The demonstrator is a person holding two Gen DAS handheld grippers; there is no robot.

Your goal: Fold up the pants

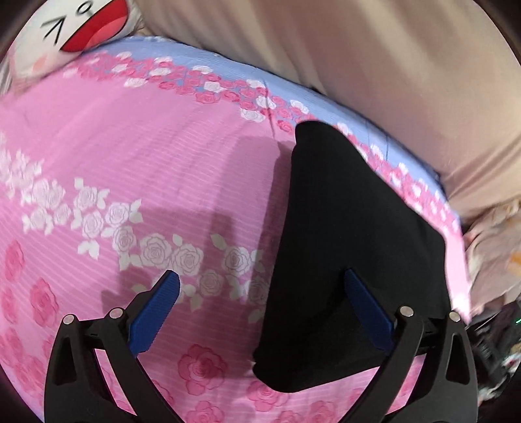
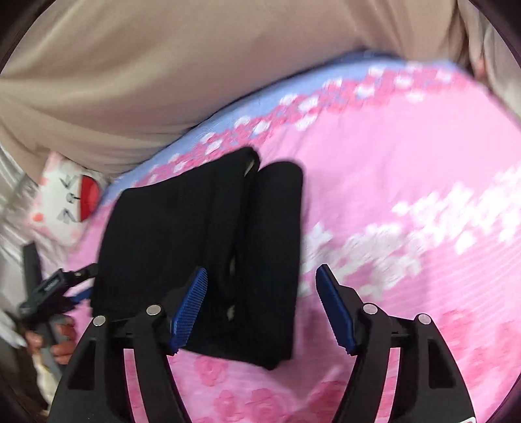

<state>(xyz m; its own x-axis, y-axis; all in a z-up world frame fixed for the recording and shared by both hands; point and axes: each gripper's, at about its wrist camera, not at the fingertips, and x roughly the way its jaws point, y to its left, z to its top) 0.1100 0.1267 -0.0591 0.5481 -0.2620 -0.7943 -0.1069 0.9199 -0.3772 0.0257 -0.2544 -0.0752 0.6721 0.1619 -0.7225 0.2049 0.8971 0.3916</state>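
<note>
The black pants lie folded into a compact stack on the pink rose-print bedsheet. My left gripper is open and empty, just above the sheet, with its right finger over the pants' left edge. In the right wrist view the folded pants show layered folds. My right gripper is open and empty, with its left finger over the pants and its right finger over the sheet. The left gripper shows at the left edge there, in a hand.
A beige padded headboard or wall runs along the bed's far side. A white plush pillow with a red mouth lies at the bed's corner, also in the right wrist view. Patterned bedding lies at the right.
</note>
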